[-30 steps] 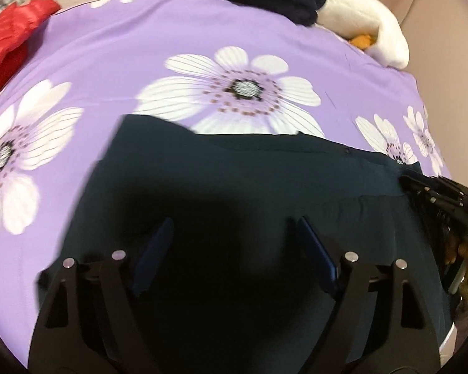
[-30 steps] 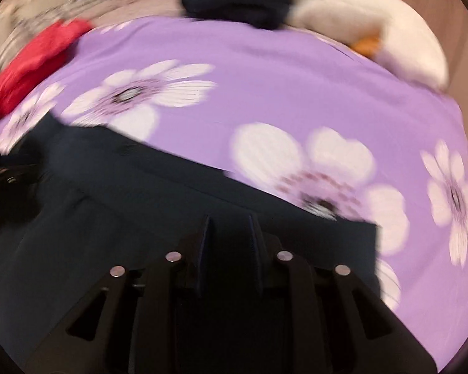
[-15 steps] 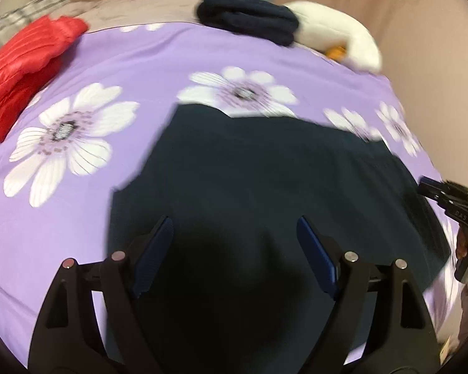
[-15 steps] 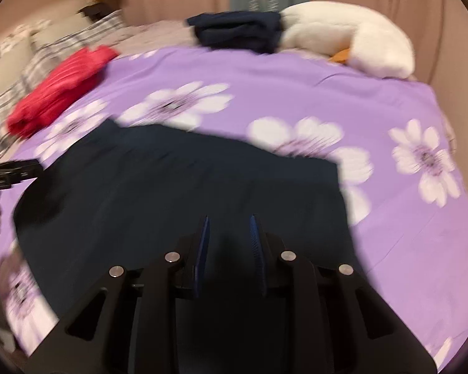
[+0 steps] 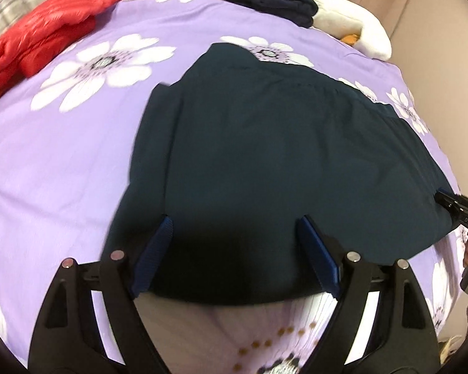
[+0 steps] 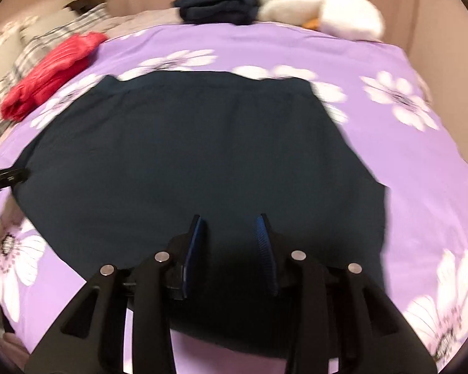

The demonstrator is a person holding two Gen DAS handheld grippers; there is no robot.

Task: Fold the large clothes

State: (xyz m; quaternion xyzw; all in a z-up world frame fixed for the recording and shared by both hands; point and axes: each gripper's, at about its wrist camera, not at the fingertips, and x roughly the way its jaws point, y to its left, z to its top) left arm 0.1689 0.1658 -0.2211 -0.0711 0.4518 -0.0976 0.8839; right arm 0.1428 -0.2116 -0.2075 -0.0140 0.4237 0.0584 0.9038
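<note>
Two grippers hover over the big dark navy garment (image 5: 280, 155) lying flat on the purple flowered bedspread (image 5: 62, 155). The left gripper (image 5: 234, 240), at 6 o'clock, gapes wide and empty. The right gripper (image 6: 229, 237) is opening, holding nothing. A red puffy jacket (image 5: 40, 34) lies at 10 o'clock.

The red jacket (image 5: 40, 34) is cut off at the left edge; right view blurred.

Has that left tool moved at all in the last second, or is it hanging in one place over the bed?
Yes. The left tool has pulled back toward the near edge of the dark garment; the red jacket on the bed shows more fully.
</note>
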